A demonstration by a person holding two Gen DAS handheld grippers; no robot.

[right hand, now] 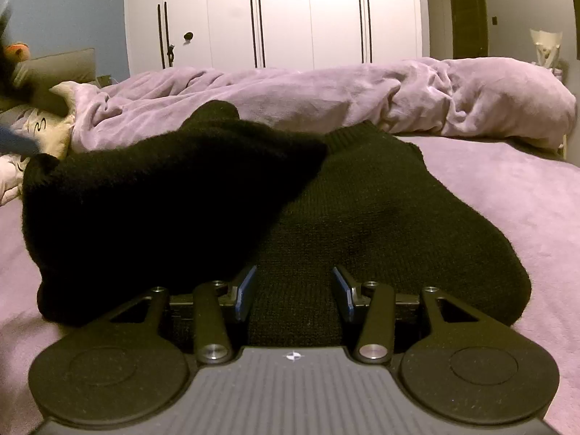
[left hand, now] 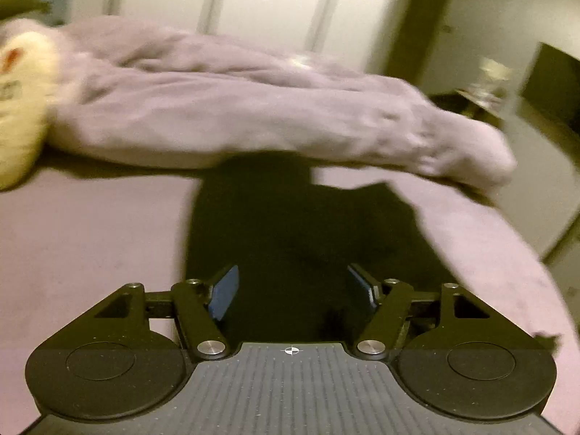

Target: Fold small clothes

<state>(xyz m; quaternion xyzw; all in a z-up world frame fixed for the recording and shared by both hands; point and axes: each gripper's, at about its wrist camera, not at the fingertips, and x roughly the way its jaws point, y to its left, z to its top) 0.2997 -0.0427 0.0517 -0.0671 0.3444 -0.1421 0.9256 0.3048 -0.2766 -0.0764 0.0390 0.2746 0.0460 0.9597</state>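
A black knitted sweater (right hand: 380, 217) lies on the lilac bed sheet (right hand: 507, 188), its left part folded over in a thicker dark heap (right hand: 152, 210). My right gripper (right hand: 294, 291) sits low at the sweater's near hem, its blue pads (right hand: 243, 299) apart and the flat knit lying between them without being pinched. The left wrist view is blurred. In it the same black sweater (left hand: 290, 224) stretches ahead of my left gripper (left hand: 293, 290), which stands open wide, blue pads (left hand: 224, 297) clear of the cloth.
A crumpled lilac blanket (right hand: 398, 94) is bunched along the far side of the bed. Pale pillows (right hand: 40, 127) lie at the far left. White wardrobe doors (right hand: 282, 14) stand behind. The bed's edge (left hand: 536, 253) drops off at the right in the left wrist view.
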